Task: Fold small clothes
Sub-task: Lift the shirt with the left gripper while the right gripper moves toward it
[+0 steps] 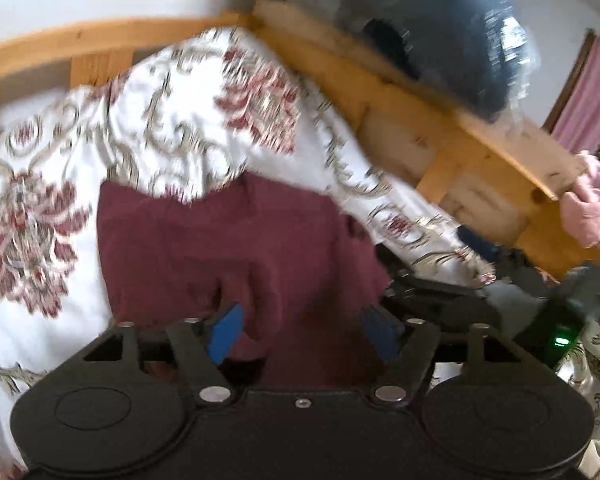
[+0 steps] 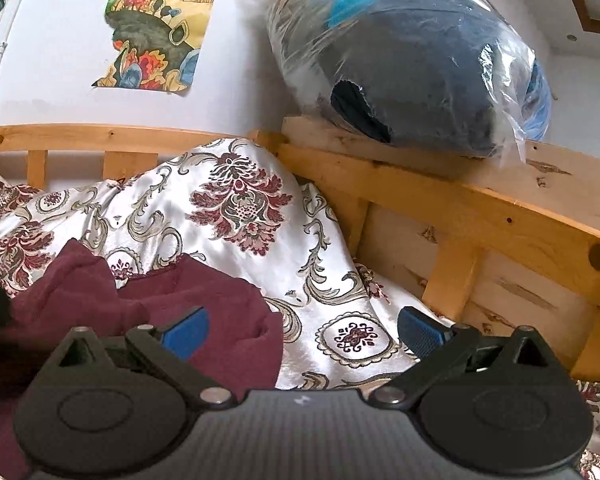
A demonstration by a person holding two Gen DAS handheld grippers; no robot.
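A maroon garment [image 1: 236, 248] lies rumpled on the white bedspread with red floral print [image 1: 160, 120]. My left gripper [image 1: 302, 332] hovers over the garment's near edge with its blue pads [image 1: 224, 332] spread wide; cloth shows between them but they do not press on it. In the right wrist view the same garment [image 2: 204, 312] lies at lower left. My right gripper [image 2: 303, 332] is open over the bedspread [image 2: 236, 208] beside the garment's right edge, its left pad [image 2: 186, 330] above the cloth. The right gripper's black body [image 1: 500, 304] shows at right in the left wrist view.
A wooden bed rail [image 2: 460, 208] runs along the back and right. A clear plastic bag of dark clothes [image 2: 412, 72] rests on the rail. A picture [image 2: 156, 28] hangs on the white wall. A pink sleeve [image 1: 592, 208] is at the right edge.
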